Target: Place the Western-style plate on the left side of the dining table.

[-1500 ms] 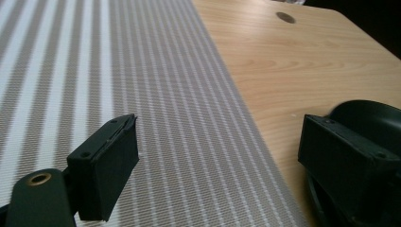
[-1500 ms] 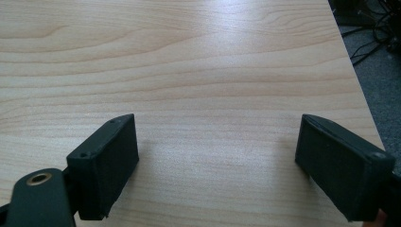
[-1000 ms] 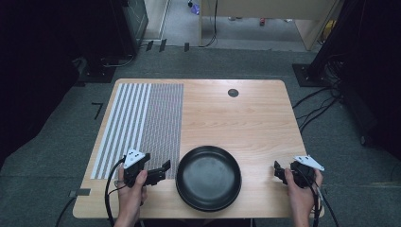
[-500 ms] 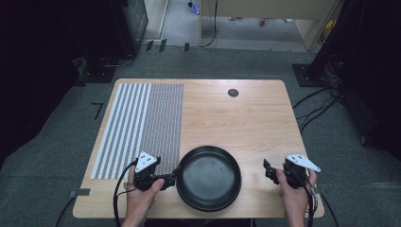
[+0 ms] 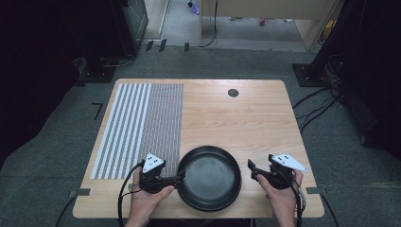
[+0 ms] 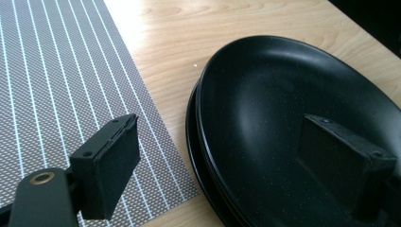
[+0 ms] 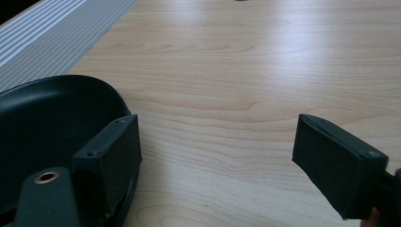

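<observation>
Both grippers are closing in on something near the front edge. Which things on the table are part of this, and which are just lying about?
In play:
black pan
left gripper, open, straddling the pan's left rim
right gripper, open, just right of the pan

Lying about:
striped mat
round dark grommet at the table's far side

Left gripper [image 5: 166, 180]: black body, pale grey three-cornered plate on top with small dark dots, black cable looping from its rear; blocky matt black jaws, each with a small screw in the top face, and a brass-coloured ring set in the arm at lower left. Right gripper [image 5: 257, 171]: same build, same plate, screws, brass ring and black cable. Both hands bare, no sleeves seen.
</observation>
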{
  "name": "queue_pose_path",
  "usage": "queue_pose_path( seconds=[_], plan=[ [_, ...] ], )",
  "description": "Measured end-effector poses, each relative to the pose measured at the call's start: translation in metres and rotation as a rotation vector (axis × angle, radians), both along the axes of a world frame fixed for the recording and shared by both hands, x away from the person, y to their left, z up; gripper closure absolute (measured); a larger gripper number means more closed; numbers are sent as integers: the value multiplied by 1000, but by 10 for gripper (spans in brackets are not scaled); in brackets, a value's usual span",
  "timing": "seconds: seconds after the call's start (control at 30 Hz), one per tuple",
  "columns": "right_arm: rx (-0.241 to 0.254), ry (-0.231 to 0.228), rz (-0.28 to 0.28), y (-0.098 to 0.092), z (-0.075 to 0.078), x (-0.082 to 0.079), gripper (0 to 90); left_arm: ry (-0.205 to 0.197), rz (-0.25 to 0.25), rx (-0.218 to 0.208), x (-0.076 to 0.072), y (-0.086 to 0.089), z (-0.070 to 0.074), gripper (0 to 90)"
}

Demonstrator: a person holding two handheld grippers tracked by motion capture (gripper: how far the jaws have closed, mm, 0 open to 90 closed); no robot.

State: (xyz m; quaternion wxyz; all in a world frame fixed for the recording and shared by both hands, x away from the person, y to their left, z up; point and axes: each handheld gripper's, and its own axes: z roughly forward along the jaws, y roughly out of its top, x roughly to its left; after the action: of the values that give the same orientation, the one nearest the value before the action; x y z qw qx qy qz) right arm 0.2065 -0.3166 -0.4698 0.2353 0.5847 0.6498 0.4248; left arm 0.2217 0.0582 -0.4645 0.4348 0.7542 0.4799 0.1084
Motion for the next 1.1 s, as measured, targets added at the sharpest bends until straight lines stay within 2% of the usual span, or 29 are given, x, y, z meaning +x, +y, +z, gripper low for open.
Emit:
queue_pose_path(
  seconds=[0.07,0.13,0.27,0.43,0.5,0.63,0.8,0.87,1.03,1.1],
  plan=[
    [2,-13,3,5,1,-1,205,-3,-6,8,-1,-1,0,161],
    [8,-22,4,9,2,-1,239,-4,-3,13,-2,-2,0,220],
    [9,-18,28,16,2,-2,318,3,5,35,-3,-4,-2,290],
    [-1,-24,42,23,0,-3,399,20,4,36,-2,-3,-4,384],
    [5,-8,47,25,-2,-2,423,19,3,30,-3,-3,-5,426],
    [35,16,69,27,-7,-1,531,20,-17,14,-3,-2,-5,534],
    [8,15,95,32,-11,-1,592,37,-21,-6,-2,1,-7,611],
    [14,10,106,34,-13,-2,622,43,-24,-12,-2,1,-8,640],
    [38,68,116,37,-16,-2,685,55,-37,-15,-1,3,-9,679],
    [69,84,119,37,-16,-2,735,59,-41,-17,-1,3,-9,695]
  ],
)
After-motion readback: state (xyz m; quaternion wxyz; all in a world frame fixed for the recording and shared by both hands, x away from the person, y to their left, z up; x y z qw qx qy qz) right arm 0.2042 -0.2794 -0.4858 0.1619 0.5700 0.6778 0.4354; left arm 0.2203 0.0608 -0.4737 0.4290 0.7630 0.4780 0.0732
